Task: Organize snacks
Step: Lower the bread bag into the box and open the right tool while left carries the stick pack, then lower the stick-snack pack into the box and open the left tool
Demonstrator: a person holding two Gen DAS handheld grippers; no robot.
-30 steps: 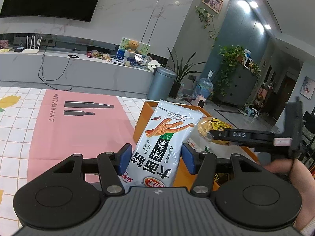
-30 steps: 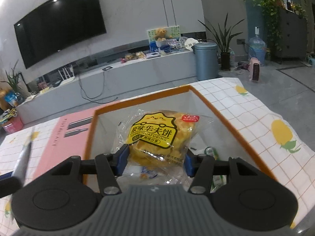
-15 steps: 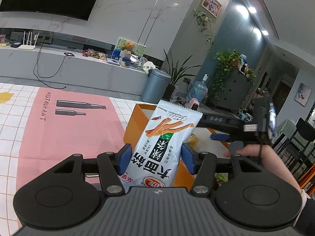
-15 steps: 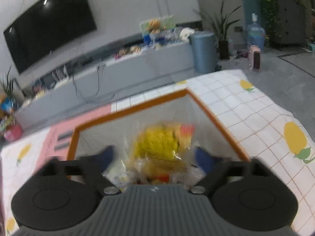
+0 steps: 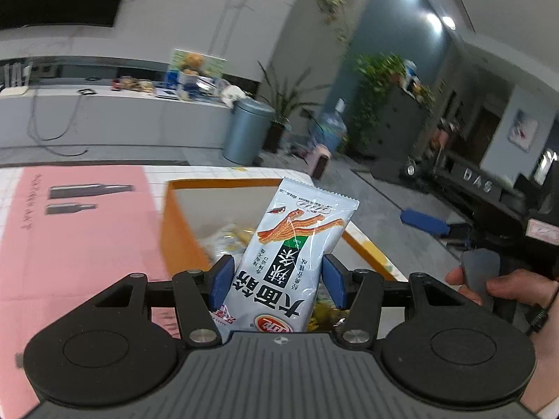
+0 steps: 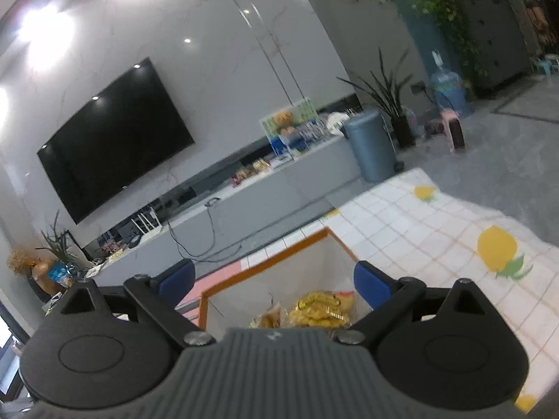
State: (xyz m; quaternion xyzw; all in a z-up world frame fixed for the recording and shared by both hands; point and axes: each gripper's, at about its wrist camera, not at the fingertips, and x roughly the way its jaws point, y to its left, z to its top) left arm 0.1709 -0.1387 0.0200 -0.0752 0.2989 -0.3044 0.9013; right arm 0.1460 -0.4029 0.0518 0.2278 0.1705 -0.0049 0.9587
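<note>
A white spicy-strip snack packet [image 5: 300,230] stands upright, and my left gripper [image 5: 277,272] is shut on its lower half. It hangs over the near side of an orange-rimmed box [image 5: 223,183]. A yellow cake packet [image 6: 321,310] lies inside that box [image 6: 265,261] among other wrappers. My right gripper [image 6: 274,281] is open and raised above the box, with nothing between its fingers. In the left wrist view my right gripper's blue pad [image 5: 424,222] shows at the right, beyond the box.
The box stands on a checked tablecloth with lemon prints [image 6: 436,230], beside a pink mat [image 5: 87,230]. A hand [image 5: 510,286] grips the right tool's handle. The table's far edge is just behind the box; floor, a bin and a TV bench lie beyond.
My right gripper opened and let go of the yellow cake packet, which now lies in the box, then rose and tilted up. My left gripper carried the white packet rightward over the box.
</note>
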